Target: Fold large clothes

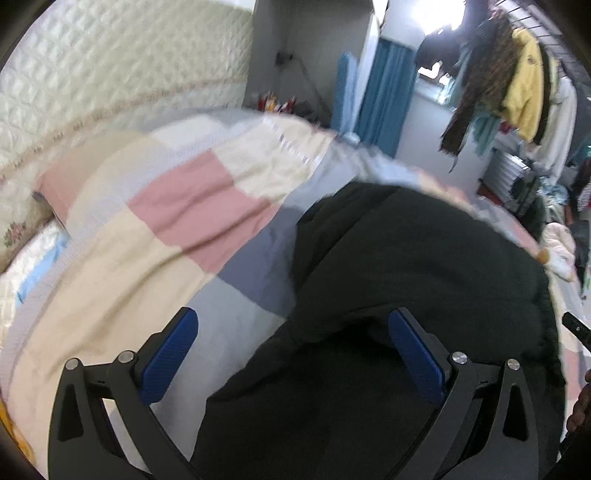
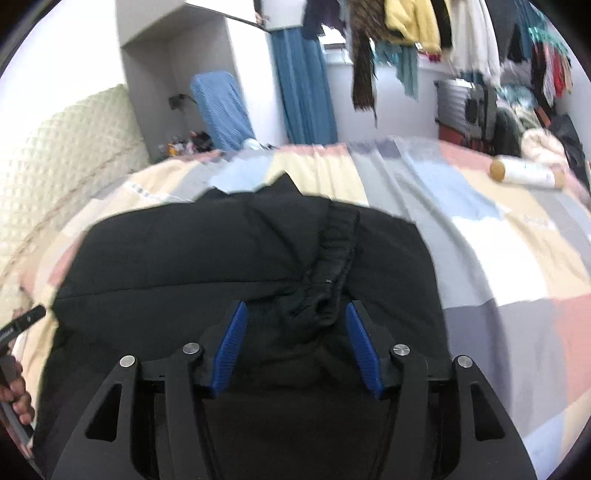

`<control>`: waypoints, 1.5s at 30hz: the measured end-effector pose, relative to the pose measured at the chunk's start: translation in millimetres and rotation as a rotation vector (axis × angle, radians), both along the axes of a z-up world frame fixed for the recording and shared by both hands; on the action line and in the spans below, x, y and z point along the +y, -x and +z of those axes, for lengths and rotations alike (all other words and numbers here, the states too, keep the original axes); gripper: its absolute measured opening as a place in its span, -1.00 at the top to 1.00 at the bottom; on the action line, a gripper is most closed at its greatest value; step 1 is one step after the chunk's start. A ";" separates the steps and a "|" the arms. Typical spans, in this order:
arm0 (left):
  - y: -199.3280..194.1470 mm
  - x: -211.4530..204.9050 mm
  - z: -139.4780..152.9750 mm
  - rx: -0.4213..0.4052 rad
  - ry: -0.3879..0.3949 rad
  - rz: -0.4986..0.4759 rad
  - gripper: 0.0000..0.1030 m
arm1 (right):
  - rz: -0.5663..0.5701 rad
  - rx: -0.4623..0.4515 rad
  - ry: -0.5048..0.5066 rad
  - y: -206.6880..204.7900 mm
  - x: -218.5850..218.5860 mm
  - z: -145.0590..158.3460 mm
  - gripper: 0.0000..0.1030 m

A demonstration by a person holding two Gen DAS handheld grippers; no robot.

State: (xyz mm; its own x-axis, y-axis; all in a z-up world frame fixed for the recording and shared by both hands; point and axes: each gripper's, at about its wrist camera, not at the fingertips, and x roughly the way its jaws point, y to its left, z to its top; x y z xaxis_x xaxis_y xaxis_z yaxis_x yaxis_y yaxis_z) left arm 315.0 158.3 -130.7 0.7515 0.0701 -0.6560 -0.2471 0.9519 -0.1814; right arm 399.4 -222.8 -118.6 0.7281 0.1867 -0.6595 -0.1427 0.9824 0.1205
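Note:
A black padded jacket (image 1: 417, 258) lies on a bed with a patchwork cover (image 1: 192, 206). My left gripper (image 1: 291, 321) is open, above the jacket's left edge; its left pad is over the cover, its right pad over black fabric. In the right wrist view the jacket (image 2: 192, 258) fills the middle, with an elastic cuff (image 2: 332, 254) folded onto it. My right gripper (image 2: 295, 314) is open, with the bunched cuff end between its blue pads (image 2: 360, 343); whether they touch it I cannot tell.
A quilted cream headboard (image 1: 110, 85) stands at the left. A white bottle (image 2: 528, 173) lies on the cover at the far right. Hanging clothes (image 2: 417, 29), a blue curtain (image 2: 303, 85) and piled garments (image 2: 535, 144) are beyond the bed.

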 end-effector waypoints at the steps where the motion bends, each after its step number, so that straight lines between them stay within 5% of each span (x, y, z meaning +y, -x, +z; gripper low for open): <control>1: 8.3 -2.8 10.0 -0.017 -0.007 -0.013 -0.99 | 0.012 -0.017 0.004 13.0 3.5 13.5 -0.05; 14: 125.1 -18.7 140.7 -0.129 0.033 -0.106 -0.99 | 0.059 -0.194 0.009 134.1 28.0 141.5 -0.06; 23: 199.3 -9.5 171.8 -0.127 0.105 -0.191 -0.99 | 0.108 -0.255 0.029 210.4 21.8 186.7 -0.09; 29: 228.7 2.5 158.3 -0.062 0.142 -0.242 -0.99 | 0.126 -0.231 0.045 249.0 -2.0 178.4 -0.10; 35: 228.7 20.8 119.7 0.056 0.202 -0.286 -0.99 | 0.148 -0.086 0.014 266.0 -36.7 148.6 -0.10; 45: 183.7 61.7 12.7 0.374 0.484 -0.309 -0.86 | 0.183 0.201 -0.129 264.1 -94.8 77.1 -0.13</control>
